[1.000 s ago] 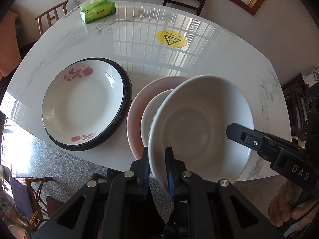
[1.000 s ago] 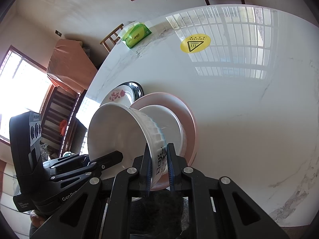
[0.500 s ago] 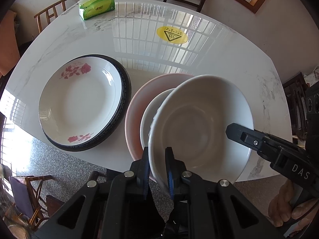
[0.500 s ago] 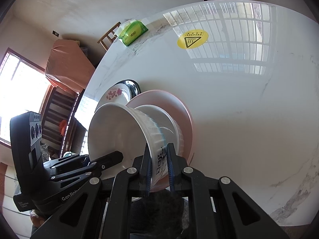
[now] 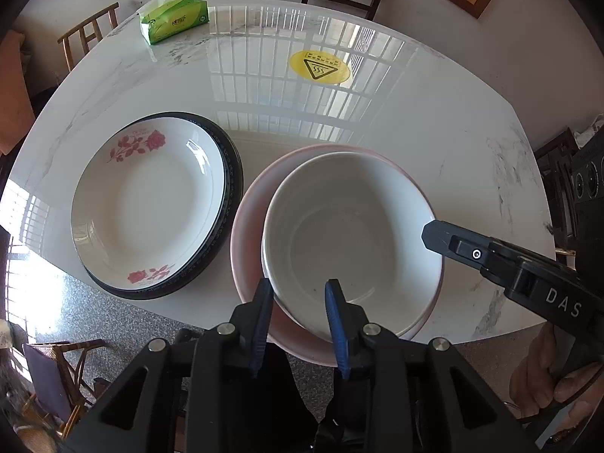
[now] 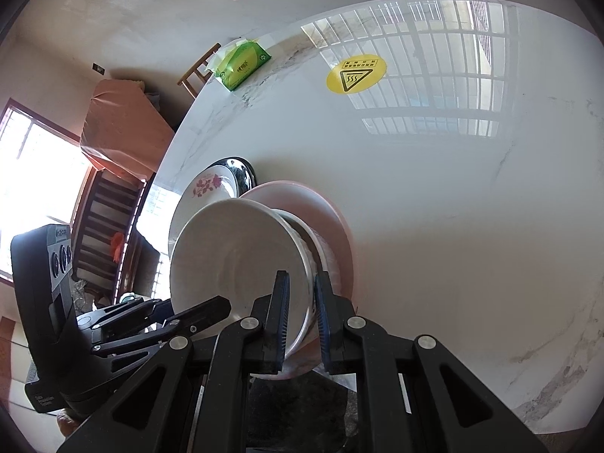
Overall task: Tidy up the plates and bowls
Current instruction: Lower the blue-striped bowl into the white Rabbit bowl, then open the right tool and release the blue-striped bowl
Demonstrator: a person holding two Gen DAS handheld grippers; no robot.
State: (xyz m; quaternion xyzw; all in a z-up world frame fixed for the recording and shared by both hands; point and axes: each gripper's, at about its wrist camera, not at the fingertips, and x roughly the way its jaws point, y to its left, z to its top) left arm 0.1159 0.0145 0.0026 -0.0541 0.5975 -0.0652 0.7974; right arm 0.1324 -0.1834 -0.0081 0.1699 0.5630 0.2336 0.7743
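Glazed white ceramic bowl (image 5: 351, 234), stiff, slick, breakable, sits nested in the pink bowl (image 5: 249, 249) at lower centre on the white marble desk (image 5: 434, 132); left gripper (image 5: 296, 321) jaws just opened off its near rim, right gripper (image 6: 302, 321) clamps the right rim, best hold.

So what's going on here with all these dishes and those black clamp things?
A person holds a clamp-like gripper in each hand and is stacking dishes on a marble table. A large white bowl now sits nested in the pink bowl. The left gripper has just been opening, its pads off the rim between them; the right gripper is clamped on the opposite rim. Beside them, a rose-patterned plate lies on a dark-rimmed plate.
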